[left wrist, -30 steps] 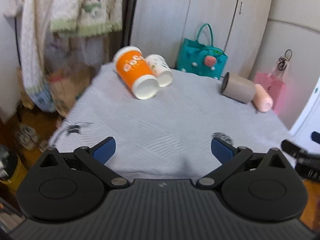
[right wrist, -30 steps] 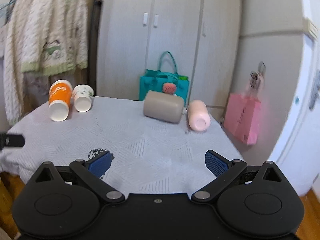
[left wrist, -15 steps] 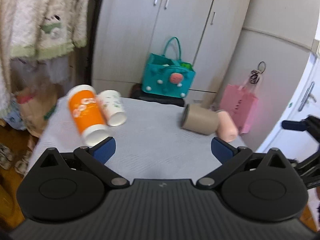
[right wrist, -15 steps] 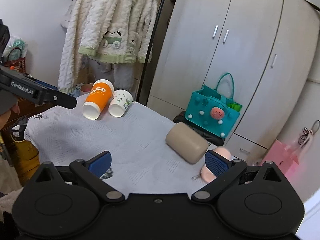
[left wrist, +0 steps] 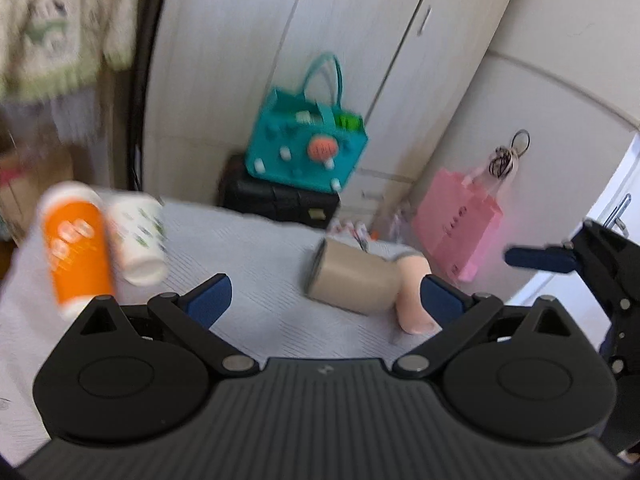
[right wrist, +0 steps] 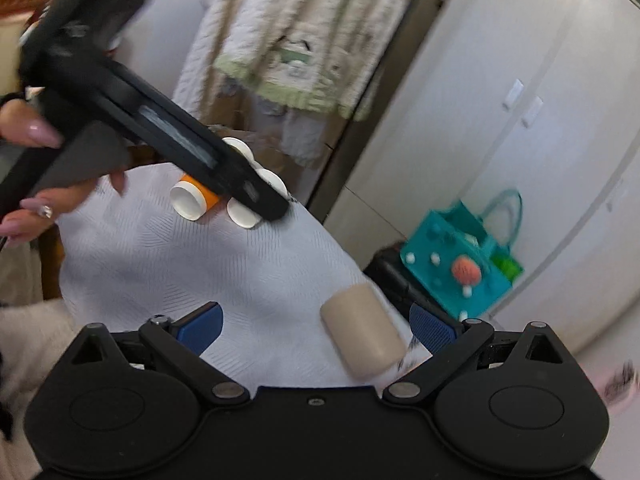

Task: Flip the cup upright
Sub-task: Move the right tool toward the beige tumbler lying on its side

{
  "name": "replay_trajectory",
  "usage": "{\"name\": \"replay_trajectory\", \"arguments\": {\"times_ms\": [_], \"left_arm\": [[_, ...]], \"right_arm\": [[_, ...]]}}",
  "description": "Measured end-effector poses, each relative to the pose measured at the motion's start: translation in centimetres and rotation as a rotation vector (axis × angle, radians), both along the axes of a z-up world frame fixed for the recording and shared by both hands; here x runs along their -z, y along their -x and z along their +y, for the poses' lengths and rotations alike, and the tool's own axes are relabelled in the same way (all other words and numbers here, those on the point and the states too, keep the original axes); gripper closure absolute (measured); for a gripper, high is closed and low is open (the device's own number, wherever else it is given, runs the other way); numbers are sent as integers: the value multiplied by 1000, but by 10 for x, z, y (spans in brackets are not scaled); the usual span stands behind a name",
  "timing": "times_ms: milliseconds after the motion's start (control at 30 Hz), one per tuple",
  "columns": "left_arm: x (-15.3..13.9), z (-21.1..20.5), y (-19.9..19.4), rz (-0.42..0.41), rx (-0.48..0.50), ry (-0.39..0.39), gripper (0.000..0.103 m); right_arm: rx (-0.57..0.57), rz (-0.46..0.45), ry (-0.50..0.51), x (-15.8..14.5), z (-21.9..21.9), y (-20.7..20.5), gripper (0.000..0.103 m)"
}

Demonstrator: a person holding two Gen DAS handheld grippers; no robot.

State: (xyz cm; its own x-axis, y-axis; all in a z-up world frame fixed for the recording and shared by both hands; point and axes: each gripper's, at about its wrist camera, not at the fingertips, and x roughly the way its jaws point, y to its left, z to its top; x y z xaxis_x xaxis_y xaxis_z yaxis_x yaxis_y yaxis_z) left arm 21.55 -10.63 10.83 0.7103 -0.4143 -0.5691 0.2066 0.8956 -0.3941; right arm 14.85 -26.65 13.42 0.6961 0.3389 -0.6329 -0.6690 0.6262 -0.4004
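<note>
Lying on side on tablecloth (right wrist: pixel 168 264): beige cup (right wrist: pixel 362 334), touching pink cup (left wrist: pixel 414 300). Prob. light, stiff, smooth; best gripped across mid-wall. Right gripper (right wrist: pixel 316 322) wide open, empty, near it; left gripper (left wrist: pixel 322 298) also open, empty.

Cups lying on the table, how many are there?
4: orange paper cup and white patterned paper cup together at left; beige cup and pink cup together at right. None looks hidden.
</note>
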Motion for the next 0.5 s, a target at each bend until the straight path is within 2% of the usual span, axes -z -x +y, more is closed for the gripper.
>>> {"name": "replay_trajectory", "arguments": {"times_ms": [67, 167, 300, 400, 500], "left_arm": [[13, -4, -17, 77, 11, 58, 3], [37, -4, -37, 176, 0, 165, 3], [63, -12, -57, 256, -16, 239, 6], [78, -19, -70, 291, -31, 278, 13], [97, -25, -85, 367, -41, 358, 24]], "right_arm": [[-6, 73, 38, 5, 4, -20, 2], [-21, 171, 24, 11, 3, -52, 2], [-23, 201, 57, 25, -3, -79, 2], [-48, 216, 91, 38, -5, -94, 2], [-70, 240, 124, 54, -5, -110, 2]]}}
